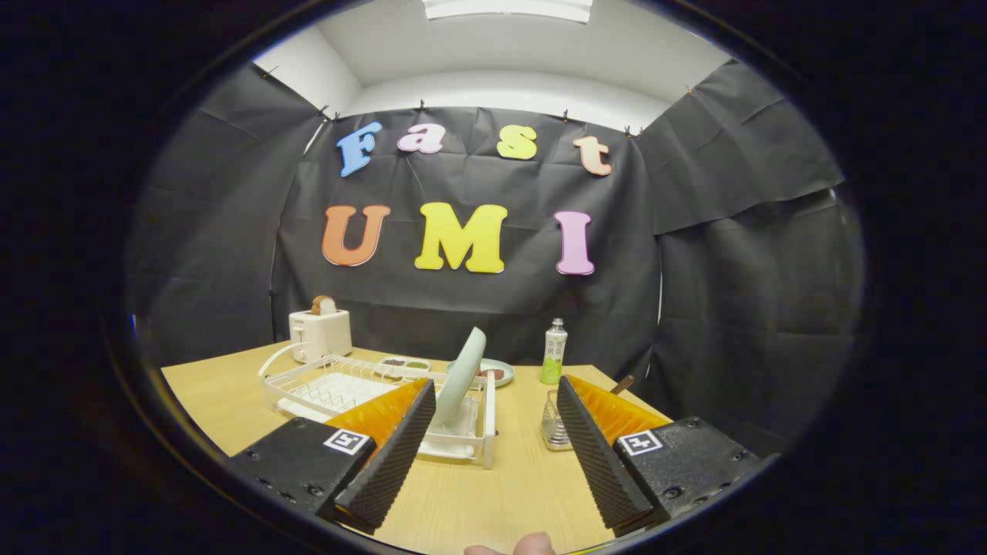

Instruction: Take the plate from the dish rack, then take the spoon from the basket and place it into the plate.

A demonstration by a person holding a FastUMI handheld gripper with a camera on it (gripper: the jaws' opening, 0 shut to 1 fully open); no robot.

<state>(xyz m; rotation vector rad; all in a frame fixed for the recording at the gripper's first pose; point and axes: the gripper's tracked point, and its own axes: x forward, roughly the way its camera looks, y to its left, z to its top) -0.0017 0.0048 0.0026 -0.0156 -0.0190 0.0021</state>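
- Gripper view showed the gripper (493,455) spread wide with nothing between its fingers, hovering above a wooden table (478,501).
- Taking the rack (370,397) as landmark: it was a white wire-and-plastic dish rack with a tray base, lying just ahead of the left finger.
- The plate (463,378) stood on edge at the rack's right end, leaning slightly, pale green-white and smooth, with a thin rounded rim uppermost.
- By my judgement the plate was stiff, glossy and likely slippery, breakable if ceramic; its weight could not be told. The upper rim looked the best place to pinch, one finger on each face, then lift up clear of the wires.
- The basket (557,420), a small wire-mesh holder, sat right of the rack, partly behind the right finger; a brown handle (623,383) stuck out of it, tilted. I took that to be the spoon's, though its bowl was hidden.
- The spoon looked light and rigid, and the handle seemed the only free part to grip.
- Behind the rack stood a white toaster (320,333) with bread in its slot, a small dish (405,364) of dark bits, a saucer (493,372) and a green-labelled bottle (553,353).
- A fingertip (532,544) showed at the near edge, behind the gripper.
- Neither step of the task looked begun.
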